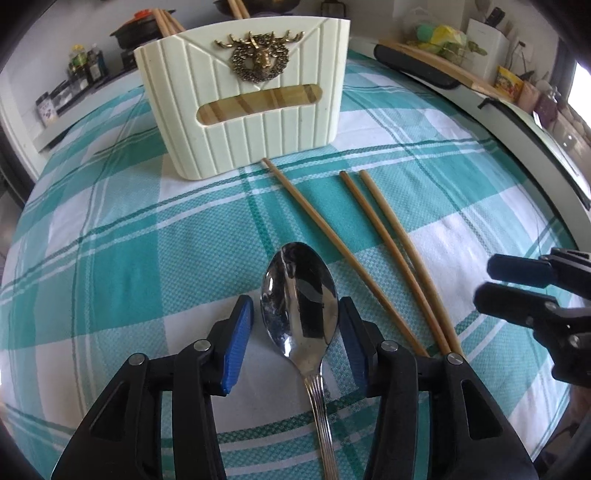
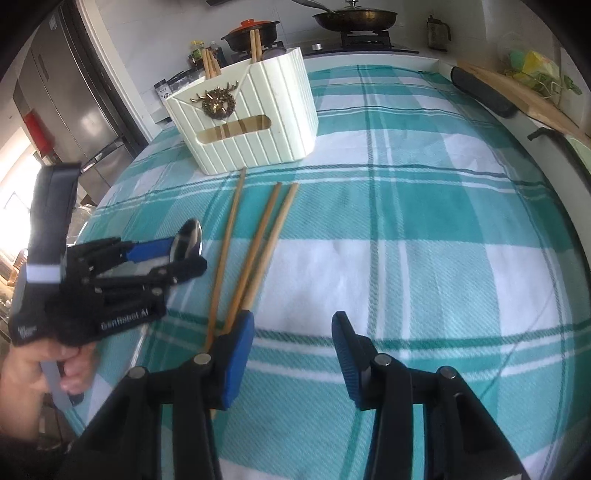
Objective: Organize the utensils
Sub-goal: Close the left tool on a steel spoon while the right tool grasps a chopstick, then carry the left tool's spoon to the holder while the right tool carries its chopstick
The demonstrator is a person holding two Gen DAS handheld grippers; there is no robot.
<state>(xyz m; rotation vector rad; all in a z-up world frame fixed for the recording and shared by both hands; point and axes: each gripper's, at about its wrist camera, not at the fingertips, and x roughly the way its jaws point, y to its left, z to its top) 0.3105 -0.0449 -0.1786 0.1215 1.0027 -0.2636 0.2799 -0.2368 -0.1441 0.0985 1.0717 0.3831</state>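
A steel spoon lies on the checked cloth between the open fingers of my left gripper; its bowl points to the holder and neither pad touches it. Three wooden chopsticks lie to its right, tips toward the cream utensil holder, which has several chopsticks standing in it. In the right wrist view my right gripper is open and empty, just right of the chopsticks' near ends. The left gripper, spoon and holder show there too.
The table has a teal and white checked cloth. A wooden board and a black handle lie along the right edge. A stove with pans and a fridge stand beyond the table.
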